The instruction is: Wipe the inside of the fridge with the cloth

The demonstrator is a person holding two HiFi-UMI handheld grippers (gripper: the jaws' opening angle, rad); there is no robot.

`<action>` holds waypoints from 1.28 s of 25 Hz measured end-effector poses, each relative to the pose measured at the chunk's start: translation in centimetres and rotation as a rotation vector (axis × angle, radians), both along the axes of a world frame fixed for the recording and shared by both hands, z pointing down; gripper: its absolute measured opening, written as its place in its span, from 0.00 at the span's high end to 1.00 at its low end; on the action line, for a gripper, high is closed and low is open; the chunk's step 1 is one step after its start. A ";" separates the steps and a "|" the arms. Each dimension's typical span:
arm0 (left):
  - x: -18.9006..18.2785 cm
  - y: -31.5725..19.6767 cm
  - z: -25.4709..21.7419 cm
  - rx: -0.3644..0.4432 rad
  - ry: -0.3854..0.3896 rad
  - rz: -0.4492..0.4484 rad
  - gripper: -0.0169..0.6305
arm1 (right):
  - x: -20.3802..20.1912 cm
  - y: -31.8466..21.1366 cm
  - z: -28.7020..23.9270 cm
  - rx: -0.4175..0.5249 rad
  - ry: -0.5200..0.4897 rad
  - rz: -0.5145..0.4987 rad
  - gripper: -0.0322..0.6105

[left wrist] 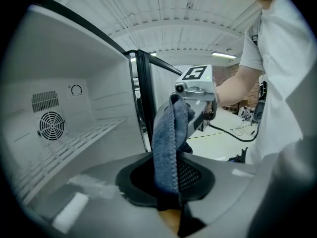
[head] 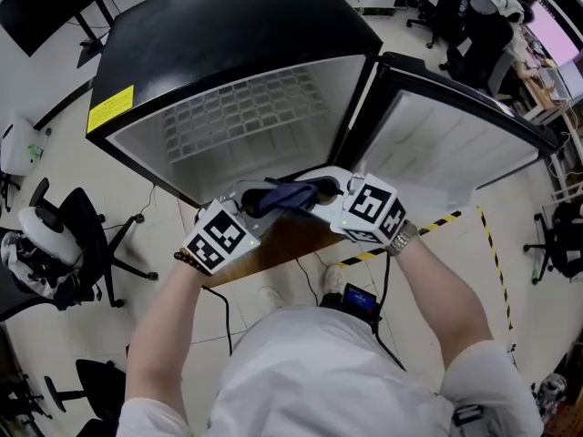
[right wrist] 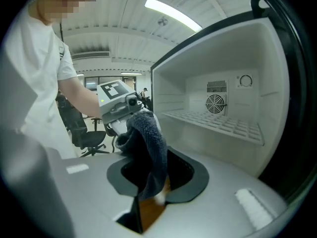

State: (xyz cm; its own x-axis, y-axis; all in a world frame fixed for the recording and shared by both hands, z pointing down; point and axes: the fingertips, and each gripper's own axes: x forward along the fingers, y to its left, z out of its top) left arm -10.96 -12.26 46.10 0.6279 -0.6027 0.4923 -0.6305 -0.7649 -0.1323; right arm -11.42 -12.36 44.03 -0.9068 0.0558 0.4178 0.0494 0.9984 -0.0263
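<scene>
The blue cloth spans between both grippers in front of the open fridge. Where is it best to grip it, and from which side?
Probably the thick bunched middle of the cloth, coming from above: there it lies as a folded roll across, so jaws closing over it would catch all layers at once.

Blue cloth (head: 290,196); black fridge (head: 228,35), white inside.
</scene>
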 end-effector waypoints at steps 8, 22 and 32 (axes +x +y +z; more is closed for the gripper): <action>-1.7 -3.8 1.0 0.047 -0.001 -0.232 0.88 | 3.3 -3.5 1.1 0.013 -0.011 0.237 0.80; -4.1 -13.5 6.5 0.016 0.108 -0.687 0.88 | 7.0 -6.0 -2.1 -0.008 -0.170 0.481 0.94; -5.9 -19.5 10.7 -0.005 0.129 -0.886 0.88 | 6.1 -5.1 -1.9 -0.020 -0.188 0.391 0.95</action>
State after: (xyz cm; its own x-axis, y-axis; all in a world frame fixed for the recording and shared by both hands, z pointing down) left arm -16.90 -31.81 56.77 -0.0167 -0.8909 0.4538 -0.9998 0.0096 -0.0178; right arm -5.31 -17.43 42.09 -0.9214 -0.3008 0.2460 -0.3270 0.9422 -0.0728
